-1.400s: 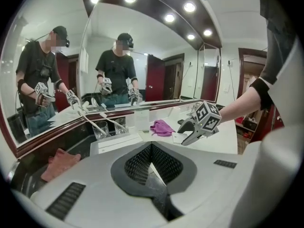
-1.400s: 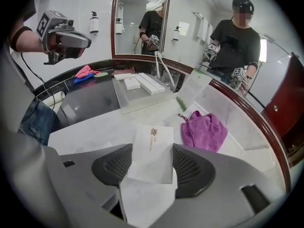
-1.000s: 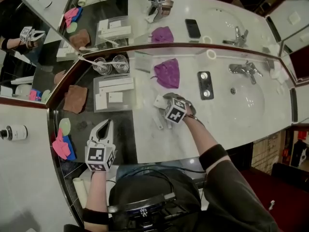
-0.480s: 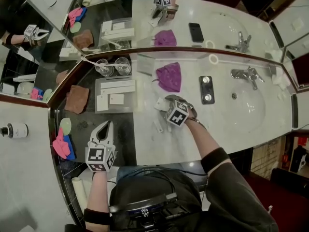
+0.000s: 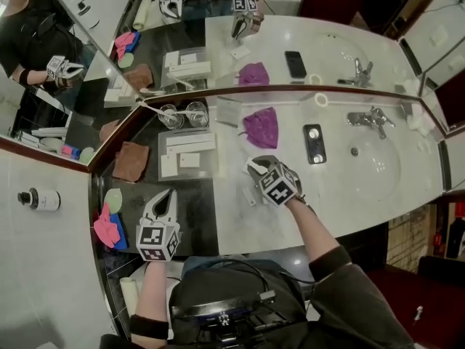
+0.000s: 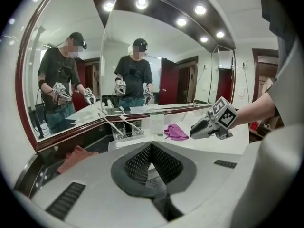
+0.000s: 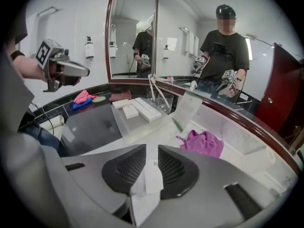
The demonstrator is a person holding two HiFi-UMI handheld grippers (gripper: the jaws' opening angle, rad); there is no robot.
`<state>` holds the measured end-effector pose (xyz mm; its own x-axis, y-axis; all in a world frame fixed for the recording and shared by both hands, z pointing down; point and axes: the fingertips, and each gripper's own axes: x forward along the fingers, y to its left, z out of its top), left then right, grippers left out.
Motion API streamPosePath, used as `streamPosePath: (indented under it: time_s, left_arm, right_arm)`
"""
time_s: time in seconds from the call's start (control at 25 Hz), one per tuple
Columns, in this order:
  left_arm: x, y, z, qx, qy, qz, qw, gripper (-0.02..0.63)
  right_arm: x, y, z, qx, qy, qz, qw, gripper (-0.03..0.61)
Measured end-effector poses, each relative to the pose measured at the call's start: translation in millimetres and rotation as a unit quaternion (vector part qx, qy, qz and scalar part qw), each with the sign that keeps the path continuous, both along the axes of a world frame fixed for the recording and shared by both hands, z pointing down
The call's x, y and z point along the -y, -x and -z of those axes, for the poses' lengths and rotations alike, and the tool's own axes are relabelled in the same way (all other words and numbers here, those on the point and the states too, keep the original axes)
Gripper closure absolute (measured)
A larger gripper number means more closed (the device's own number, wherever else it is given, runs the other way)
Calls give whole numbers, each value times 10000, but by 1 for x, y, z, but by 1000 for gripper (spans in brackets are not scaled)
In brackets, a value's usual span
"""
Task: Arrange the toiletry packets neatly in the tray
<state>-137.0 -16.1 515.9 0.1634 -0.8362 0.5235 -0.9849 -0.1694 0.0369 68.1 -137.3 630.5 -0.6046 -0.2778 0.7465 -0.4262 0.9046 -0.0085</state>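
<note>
Head view: right gripper (image 5: 256, 168) hovers over the marble surface (image 5: 240, 224), right of the clear tray (image 5: 207, 168) that holds white boxes (image 5: 190, 142); left gripper (image 5: 168, 195) hovers on the person's side of that tray. Left gripper view: jaws together, nothing between them. Right gripper view: jaws, having just been closing, clamp a white toiletry packet (image 7: 151, 177).

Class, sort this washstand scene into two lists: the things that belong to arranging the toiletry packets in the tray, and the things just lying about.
Belongs to the job: tray; boxed packets in it; white packet between the jaws of the right claw, which have just been closing on it.

Lying about: purple cloth; brown cloth; black device; two glasses; tap.
</note>
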Motion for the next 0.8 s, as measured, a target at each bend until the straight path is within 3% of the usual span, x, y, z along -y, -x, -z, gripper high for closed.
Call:
streamPosePath:
  time_s: [0.16,0.36,0.8]
  left_arm:
    - [-2,10,9,-33,-109,-78,9999,614]
    - [-3,24,17,-102,-208,-182,9996,614]
    - [-12,56,16,-154,-199,-404,9989,614]
  right_arm:
    - [-8,14,49,499,-12,-541,9973,531]
    - [-21,22,84,1180,146,-1202,9856,559]
    - [-62,54,113,1844,157,-1819,9657,563]
